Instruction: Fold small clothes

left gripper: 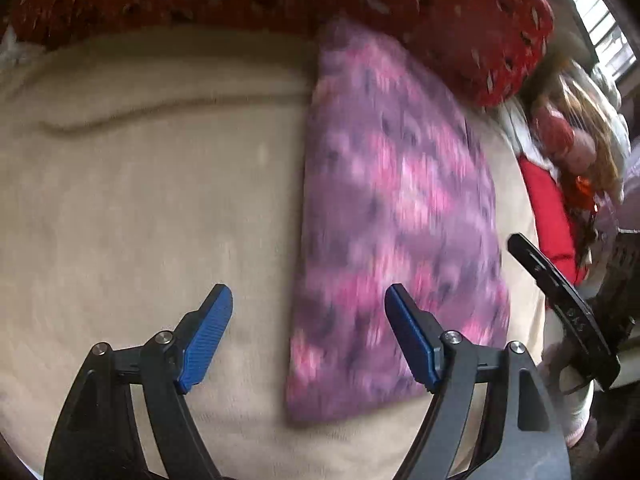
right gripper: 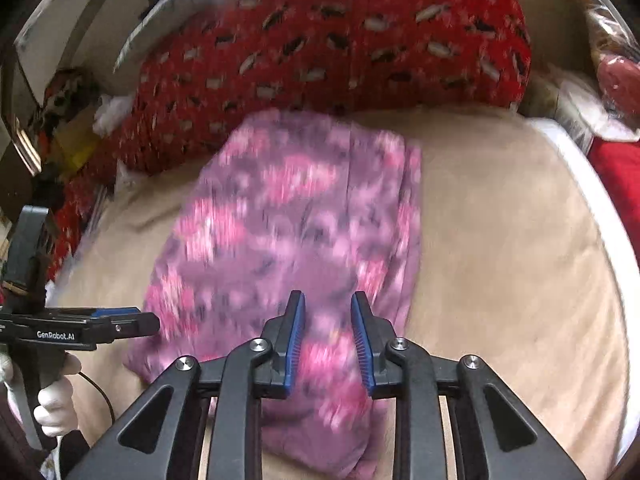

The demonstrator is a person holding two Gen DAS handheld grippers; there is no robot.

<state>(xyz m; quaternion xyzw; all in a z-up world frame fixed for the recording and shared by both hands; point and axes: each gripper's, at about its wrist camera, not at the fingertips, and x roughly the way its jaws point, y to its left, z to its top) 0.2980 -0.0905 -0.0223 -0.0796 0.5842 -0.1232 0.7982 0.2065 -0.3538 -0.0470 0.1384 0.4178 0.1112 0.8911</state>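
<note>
A purple and pink patterned garment (left gripper: 396, 216) lies folded in a long strip on the beige blanket (left gripper: 152, 208); it also shows in the right wrist view (right gripper: 288, 216). My left gripper (left gripper: 308, 300) is open and empty, over the garment's left edge near its close end. My right gripper (right gripper: 326, 308) is partly open above the garment's near end, with nothing between its blue pads (right gripper: 298, 340). The right gripper also shows at the right edge of the left wrist view (left gripper: 560, 300). The left gripper shows at the left of the right wrist view (right gripper: 132, 322).
A red patterned cushion (right gripper: 340, 40) lies along the back of the beige blanket (right gripper: 500, 240). A red cloth (left gripper: 552, 224) and a doll with long hair (left gripper: 572, 140) lie to the right. Clutter sits at the far left (right gripper: 68, 120).
</note>
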